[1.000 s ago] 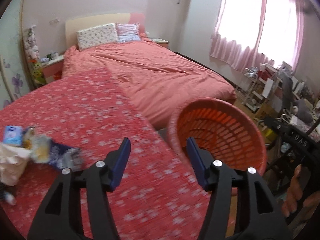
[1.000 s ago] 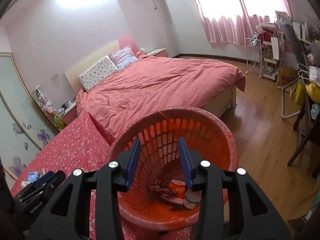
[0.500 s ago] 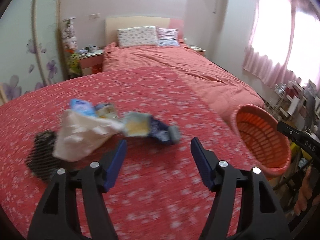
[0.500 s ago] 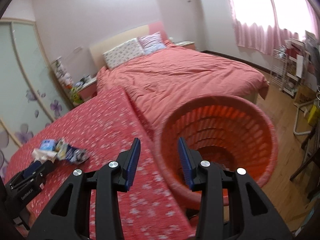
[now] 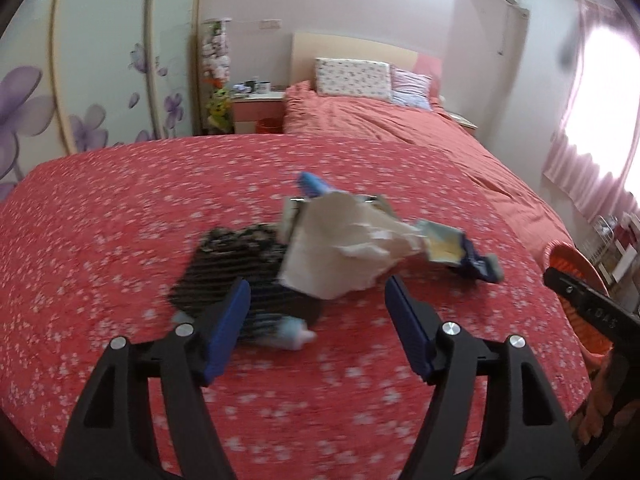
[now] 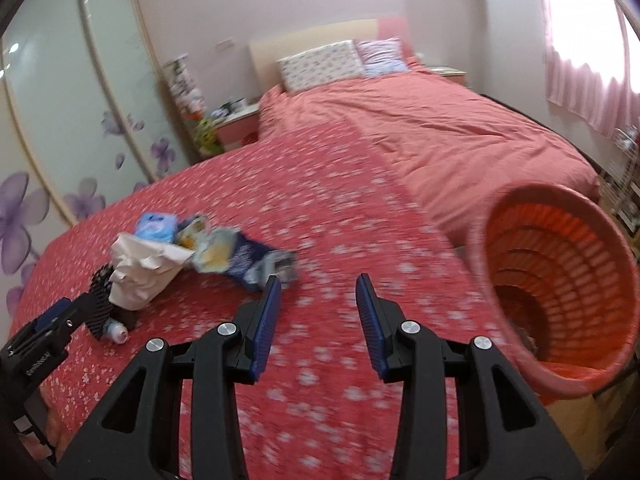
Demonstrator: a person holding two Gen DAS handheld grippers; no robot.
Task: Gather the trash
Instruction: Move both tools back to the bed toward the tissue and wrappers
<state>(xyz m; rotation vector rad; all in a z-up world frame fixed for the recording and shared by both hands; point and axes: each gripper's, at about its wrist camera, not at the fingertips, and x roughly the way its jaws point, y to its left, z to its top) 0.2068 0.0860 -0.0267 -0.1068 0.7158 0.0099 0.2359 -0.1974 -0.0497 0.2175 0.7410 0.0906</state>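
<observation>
A pile of trash lies on the red flowered cloth [image 5: 120, 216]: a crumpled white paper bag [image 5: 340, 248], a black mesh piece [image 5: 236, 268], a dark blue snack wrapper [image 5: 468, 256], a light blue packet [image 5: 312, 184] and a small bottle [image 5: 292, 330]. My left gripper [image 5: 318, 304] is open and empty, just in front of the paper bag. My right gripper [image 6: 318, 304] is open and empty, near the blue wrapper [image 6: 248, 264]. The orange slotted basket [image 6: 560, 264] stands at the right, some trash at its bottom.
A bed with a pink-red quilt [image 6: 440, 132] and two pillows [image 6: 320, 64] lies behind. A nightstand [image 5: 256, 108] and a wardrobe with purple flowers [image 6: 60, 128] stand at the left. Pink curtains [image 6: 584, 92] and a shelf rack [image 6: 624, 184] are at the right.
Both grippers have swung left from the basket toward the trash pile. The left gripper has come close to the paper bag. The basket has slid to the right edge.
</observation>
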